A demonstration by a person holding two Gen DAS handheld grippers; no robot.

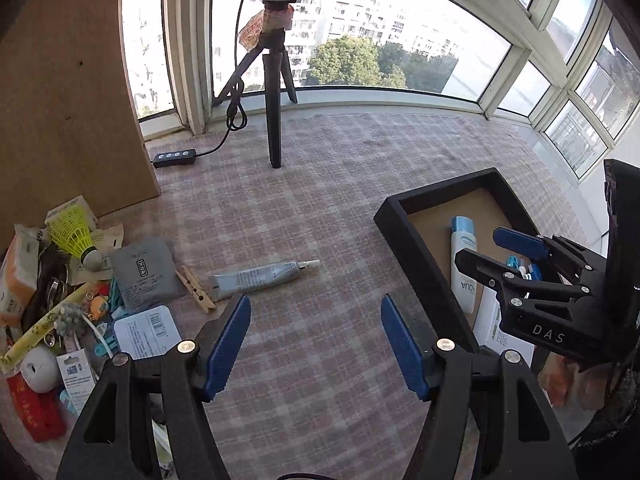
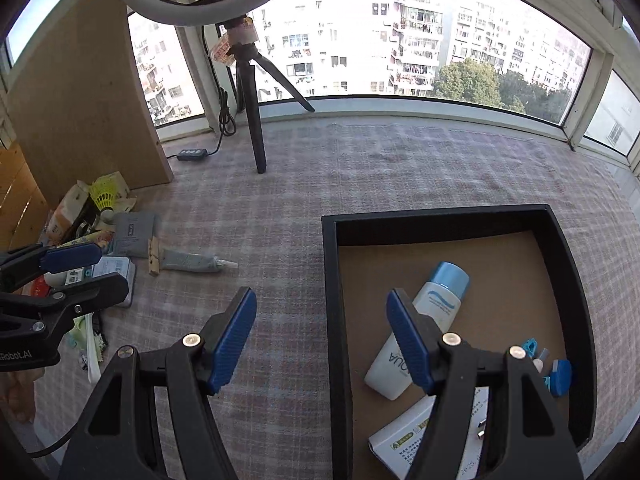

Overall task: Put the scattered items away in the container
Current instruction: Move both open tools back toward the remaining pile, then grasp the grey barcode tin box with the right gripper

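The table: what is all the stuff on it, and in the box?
box: one, black, right on checked cloth
bottle: one, white with blue cap, in box
blue clips: a few, in box
white carton: one, in box
tube: one, grey, mid-cloth
wooden peg: one, beside tube
shuttlecock: one, yellow, left pile
grey pouch: one, left pile
tripod: one, black, by window
left gripper: jaws open, empty
right gripper: jaws open, empty

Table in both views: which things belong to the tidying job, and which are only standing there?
Job:
- black tray, already holding a white bottle
- grey tube
- wooden clothespin
- yellow shuttlecock
- grey pouch

Not the job:
- tripod
- cable switch
- brown board
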